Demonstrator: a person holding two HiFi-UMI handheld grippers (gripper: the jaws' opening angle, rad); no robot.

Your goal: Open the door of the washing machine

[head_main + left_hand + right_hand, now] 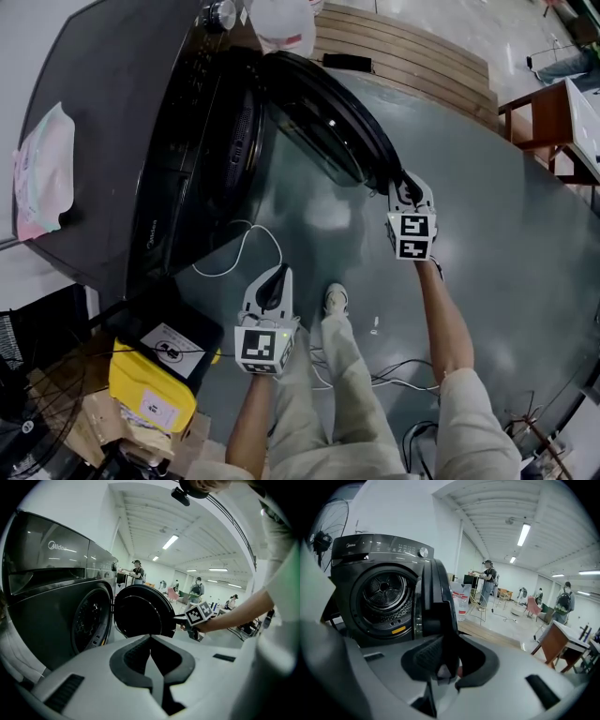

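Door [328,122] standing open at 3 o'clock of the washer [122,141], its outer edge clamped in the right gripper's [405,187] half-hidden fingers; left gripper [277,277], fingers together and empty, at 6 o'clock over open floor [506,244].

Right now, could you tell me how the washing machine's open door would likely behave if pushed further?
The door looks rigid and hinged, so it should swing, not flex. Its glossy rim may be slippery under the right gripper's fingers. Its thick bowl suggests some weight.
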